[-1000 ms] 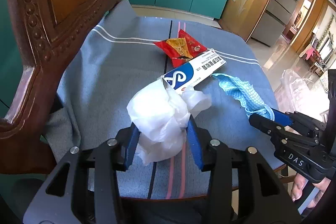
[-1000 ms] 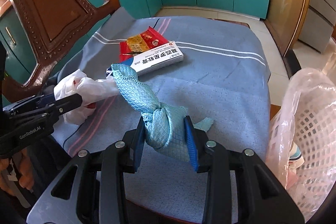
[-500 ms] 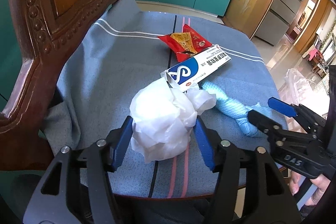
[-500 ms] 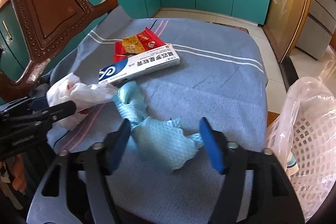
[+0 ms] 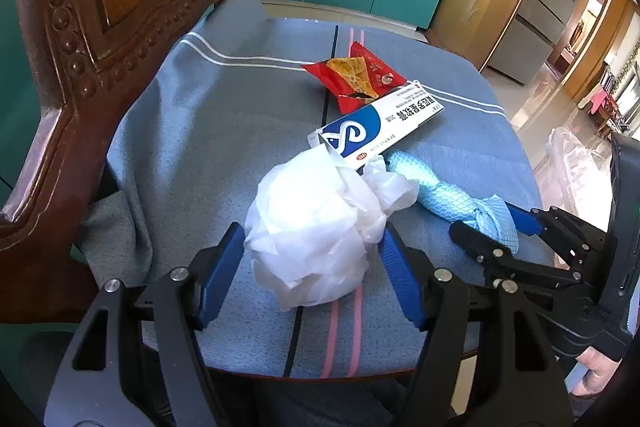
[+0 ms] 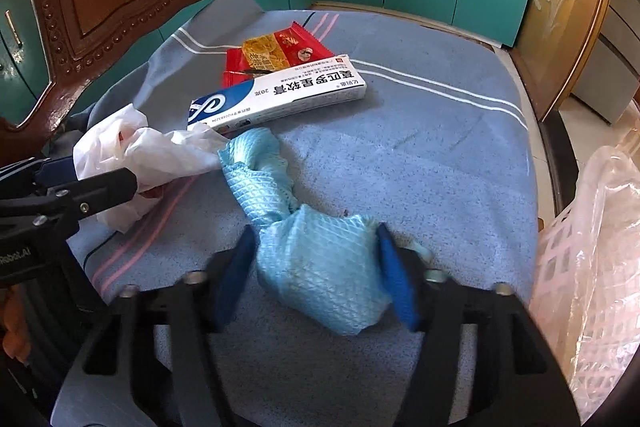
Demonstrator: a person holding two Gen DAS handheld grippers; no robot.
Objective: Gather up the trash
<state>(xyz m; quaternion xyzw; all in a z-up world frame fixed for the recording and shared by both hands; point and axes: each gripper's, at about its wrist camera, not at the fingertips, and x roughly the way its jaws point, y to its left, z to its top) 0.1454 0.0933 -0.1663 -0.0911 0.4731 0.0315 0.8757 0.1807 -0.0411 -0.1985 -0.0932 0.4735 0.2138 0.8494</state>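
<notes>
My left gripper (image 5: 312,267) has just opened around the crumpled white bag (image 5: 316,231); my right gripper (image 6: 316,267), jaws closing, seems pressed on the knotted blue cloth (image 6: 316,267).

My round table (image 5: 460,373), under a blue-grey striped cloth (image 5: 208,131), bears a crumpled white bag (image 5: 316,223), a knotted light-blue rag (image 6: 316,267), a blue-and-white carton (image 6: 280,95) partly overlapping a red snack wrapper (image 6: 280,55).

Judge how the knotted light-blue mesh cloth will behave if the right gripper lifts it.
The light-blue mesh cloth looks soft and creased, so it probably squashes between the jaws. Its twisted tail reaches toward the white box; that end would likely droop and drag. It seems light.
</notes>
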